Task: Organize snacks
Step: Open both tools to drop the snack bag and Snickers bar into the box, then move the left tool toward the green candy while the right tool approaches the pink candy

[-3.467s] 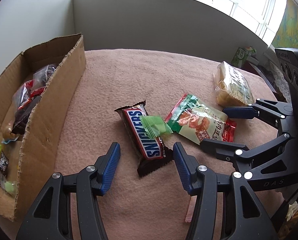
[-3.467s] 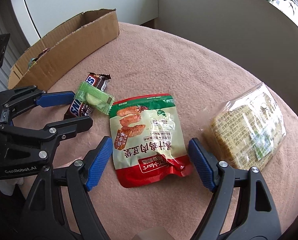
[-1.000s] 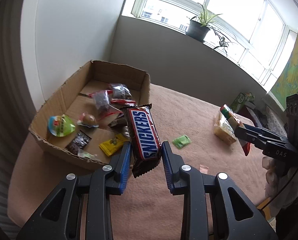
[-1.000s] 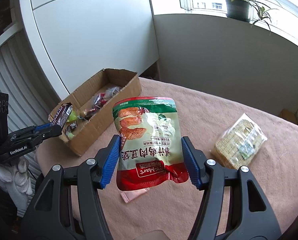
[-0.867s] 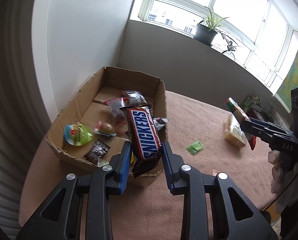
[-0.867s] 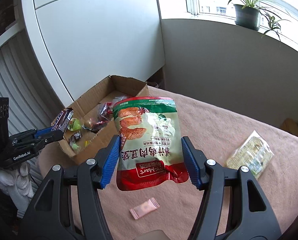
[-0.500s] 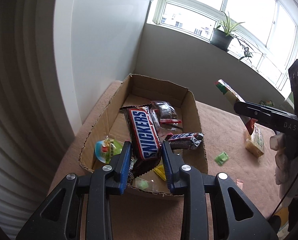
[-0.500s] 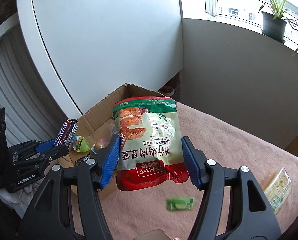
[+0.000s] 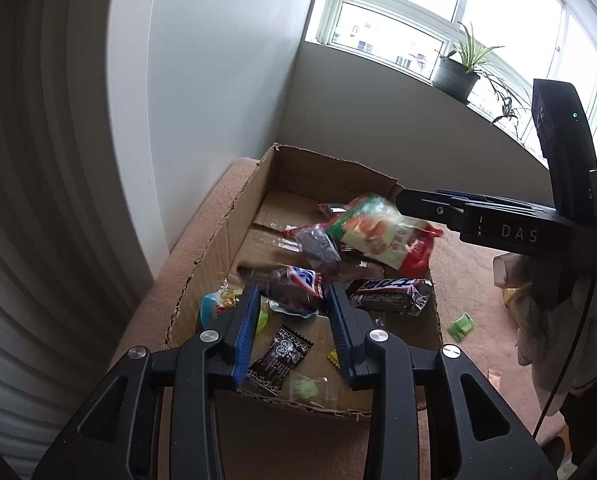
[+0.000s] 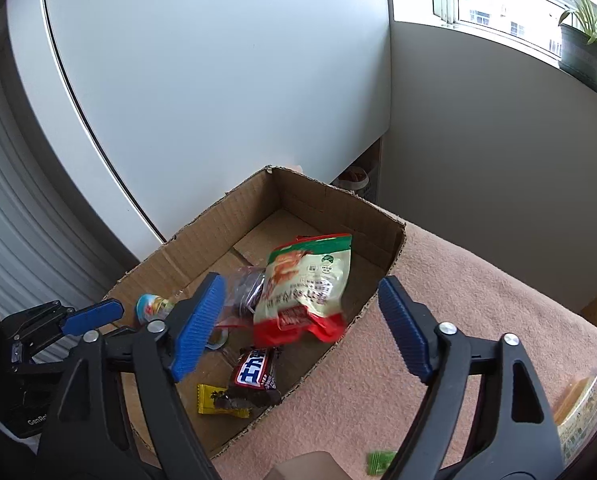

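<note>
**Both tongs apart over the snack box**

The left gripper (image 9: 292, 316) stands over the near end of the cardboard box (image 9: 214, 248), its blue pads apart and touching nothing. Just ahead of them, at 12 o'clock, a blurred Snickers bar (image 9: 296, 286) sits among the snacks in the box. A second chocolate bar (image 9: 390, 302) lies at 2 o'clock from it.

The right gripper (image 10: 302, 328) is spread wide, its pads clear of the green-and-red snack pouch (image 10: 306, 286), which appears blurred inside the box at 12 o'clock. Below the pouch, towards 6 o'clock, lie a chocolate bar and a yellow candy wrapper (image 10: 218, 400).

On the pink cloth (image 10: 478, 280), a small green candy (image 9: 461, 326) rests outside the box at 3 o'clock.
</note>
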{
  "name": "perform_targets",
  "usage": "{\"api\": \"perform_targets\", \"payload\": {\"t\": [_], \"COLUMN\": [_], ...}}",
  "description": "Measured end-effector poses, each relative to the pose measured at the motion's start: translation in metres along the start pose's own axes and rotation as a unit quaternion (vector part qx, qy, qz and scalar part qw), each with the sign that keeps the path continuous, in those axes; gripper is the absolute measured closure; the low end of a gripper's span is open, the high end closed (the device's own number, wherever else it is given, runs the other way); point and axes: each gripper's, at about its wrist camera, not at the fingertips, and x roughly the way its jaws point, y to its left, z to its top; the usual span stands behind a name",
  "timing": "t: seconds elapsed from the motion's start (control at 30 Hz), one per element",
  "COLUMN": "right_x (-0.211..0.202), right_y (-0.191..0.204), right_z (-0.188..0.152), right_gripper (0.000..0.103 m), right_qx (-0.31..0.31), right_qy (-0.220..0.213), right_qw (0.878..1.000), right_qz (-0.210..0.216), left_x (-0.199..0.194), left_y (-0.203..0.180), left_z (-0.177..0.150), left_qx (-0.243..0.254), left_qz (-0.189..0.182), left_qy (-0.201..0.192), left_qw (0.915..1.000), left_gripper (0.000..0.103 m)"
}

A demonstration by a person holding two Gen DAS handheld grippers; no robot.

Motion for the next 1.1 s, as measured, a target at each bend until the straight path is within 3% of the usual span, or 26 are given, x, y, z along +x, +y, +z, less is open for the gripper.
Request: {"api": "perform_targets", "payload": {"t": [0.17, 0.53, 0.77, 0.9, 0.97, 1.03, 1.1], "right_x": [-0.011, -0.064, -0.103, -0.112, -0.111, -0.109, -0.107], "right_y": [-0.004, -0.035, -0.061, -0.070, -0.071, -0.073, -0.075], "right_z": [-0.003, -0.025, -0.074, -0.118, -0.140, -0.161, -0.179], "right_gripper": [0.019, 0.019, 0.019, 0.019, 0.024, 0.050, 0.054], "right_qx": [0.001, 0.022, 0.059, 0.108, 0.129, 0.160, 0.192], "right_qy": [-0.002, -0.013, -0.002, 0.028, 0.040, 0.056, 0.066], "right_qw": [1.000, 1.000, 0.998, 0.992, 0.988, 0.984, 0.978], "right_qz": [-0.002, -0.009, -0.036, -0.063, -0.075, -0.062, -0.049], "left_x": [-0.002, -0.015, -0.024, -0.027, -0.027, -0.027, -0.027], "left_y": [0.000, -0.014, -0.035, -0.048, -0.055, -0.062, -0.069], "left_z": [0.002, 0.000, -0.005, -0.011, -0.015, -0.021, -0.027], "left_qx": [0.000, 0.006, 0.022, 0.033, 0.038, 0.044, 0.051], "left_qz": [0.001, -0.010, -0.028, -0.039, -0.046, -0.054, -0.065], "left_qy": [-0.006, -0.018, -0.023, -0.022, -0.019, -0.016, -0.011], "left_qw": [1.0000, 0.9998, 0.9991, 0.9985, 0.9980, 0.9974, 0.9965], "left_gripper": [0.056, 0.056, 0.056, 0.056, 0.056, 0.056, 0.056]}}
